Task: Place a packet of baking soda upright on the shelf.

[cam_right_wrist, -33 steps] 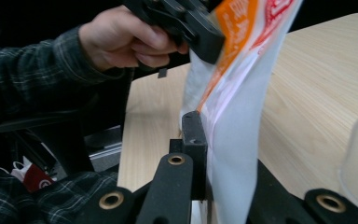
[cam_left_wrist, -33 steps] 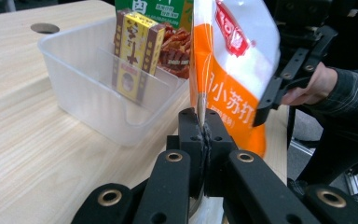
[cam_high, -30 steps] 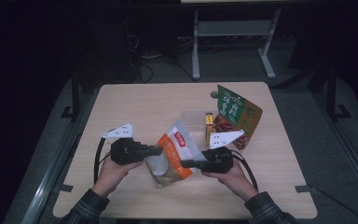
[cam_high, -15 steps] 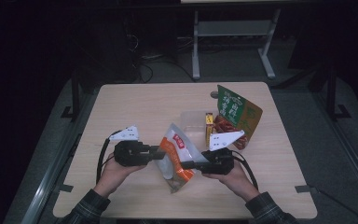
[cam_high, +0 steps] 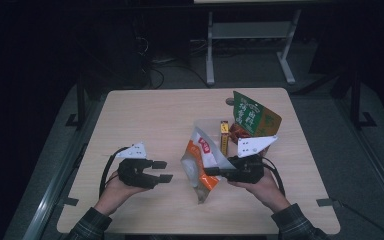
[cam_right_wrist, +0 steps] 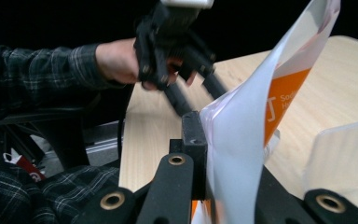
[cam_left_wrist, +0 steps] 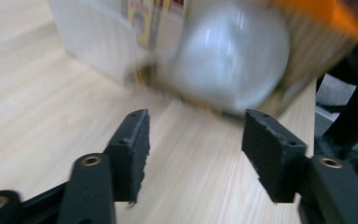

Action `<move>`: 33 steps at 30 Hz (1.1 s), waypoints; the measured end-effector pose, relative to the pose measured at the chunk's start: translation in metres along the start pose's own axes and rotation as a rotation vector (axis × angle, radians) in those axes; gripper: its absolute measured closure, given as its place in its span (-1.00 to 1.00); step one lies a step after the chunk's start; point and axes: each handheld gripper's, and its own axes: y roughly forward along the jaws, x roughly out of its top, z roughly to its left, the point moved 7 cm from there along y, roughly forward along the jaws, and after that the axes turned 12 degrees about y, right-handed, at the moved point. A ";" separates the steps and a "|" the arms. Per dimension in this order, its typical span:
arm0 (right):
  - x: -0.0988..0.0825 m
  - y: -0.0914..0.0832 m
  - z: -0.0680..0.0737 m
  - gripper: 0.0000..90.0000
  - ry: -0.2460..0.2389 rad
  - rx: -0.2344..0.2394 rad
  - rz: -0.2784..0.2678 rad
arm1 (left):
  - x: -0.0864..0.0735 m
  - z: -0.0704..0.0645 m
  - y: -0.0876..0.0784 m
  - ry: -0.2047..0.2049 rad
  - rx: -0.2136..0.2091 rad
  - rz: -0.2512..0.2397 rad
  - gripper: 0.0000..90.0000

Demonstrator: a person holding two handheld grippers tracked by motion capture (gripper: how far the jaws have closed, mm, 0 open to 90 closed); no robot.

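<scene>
A: Panel, high view. What has changed at the left gripper (cam_high: 161, 171)?

B: Its jaws have just been opening, and now stand wide with nothing between them; a second ago they were closed on the near edge of the white-and-orange glossy plastic pouch with a clear window (cam_high: 200, 165); now that pouch lies off to the gripper's front, apart from both pads; in the left gripper view the pouch (cam_left_wrist: 233, 51), blurred, sits ahead of and above the fingertips (cam_left_wrist: 133, 140), with bare wood of the light wooden table (cam_left_wrist: 37, 107) under the jaws.

A: And the right gripper (cam_high: 211, 171)?

B: Clamped on the pouch; in the right gripper view the white film (cam_right_wrist: 242, 154) passes straight between its jaws, pressed at the pad; the pouch hangs from this grip, tilted, its lower corner pointing toward the table edge nearest the person.

A: Meaning for the work in hand?

B: Judged from the frames, the pouch has passed from a two-handed hold to the right gripper alone; the left hand (cam_high: 117, 192) is free to re-grip elsewhere on the pouch or to reach for another item.

A: Other objects?

B: Beyond the right gripper, a green printed foil snack bag (cam_high: 252, 117) stands behind a narrow yellow packet (cam_high: 224, 137); both are untouched.
</scene>
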 end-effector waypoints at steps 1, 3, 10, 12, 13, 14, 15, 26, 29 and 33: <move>0.003 -0.002 0.000 1.00 -0.006 -0.001 -0.006 | -0.005 -0.001 0.001 0.004 0.005 0.017 -0.16; 0.007 -0.007 0.000 1.00 -0.019 -0.003 -0.010 | -0.013 -0.002 0.002 0.002 0.001 0.040 -0.20; 0.020 -0.020 -0.001 1.00 -0.030 -0.015 -0.004 | -0.029 -0.003 0.007 0.017 0.001 0.092 -0.43; 0.024 -0.023 -0.003 1.00 -0.037 -0.018 -0.009 | -0.030 -0.004 0.007 0.032 0.003 0.096 -0.47; 0.026 -0.024 -0.004 1.00 -0.037 -0.017 -0.011 | -0.030 -0.004 0.008 0.037 0.009 0.096 -0.49; 0.029 -0.025 -0.004 1.00 -0.040 -0.019 -0.011 | -0.030 -0.004 0.008 0.037 0.011 0.095 -0.50; 0.031 -0.026 -0.005 1.00 -0.045 -0.022 -0.015 | -0.030 -0.003 0.008 0.044 0.011 0.098 -0.51; 0.059 -0.034 -0.017 1.00 -0.071 -0.056 -0.035 | -0.034 -0.002 0.011 0.064 0.021 0.119 -0.51; 0.064 -0.034 -0.023 1.00 -0.074 -0.065 -0.034 | -0.034 -0.002 0.012 0.064 0.026 0.117 -0.51; 0.072 -0.032 -0.032 1.00 -0.068 -0.076 -0.040 | -0.034 -0.001 0.013 0.067 0.028 0.118 -0.51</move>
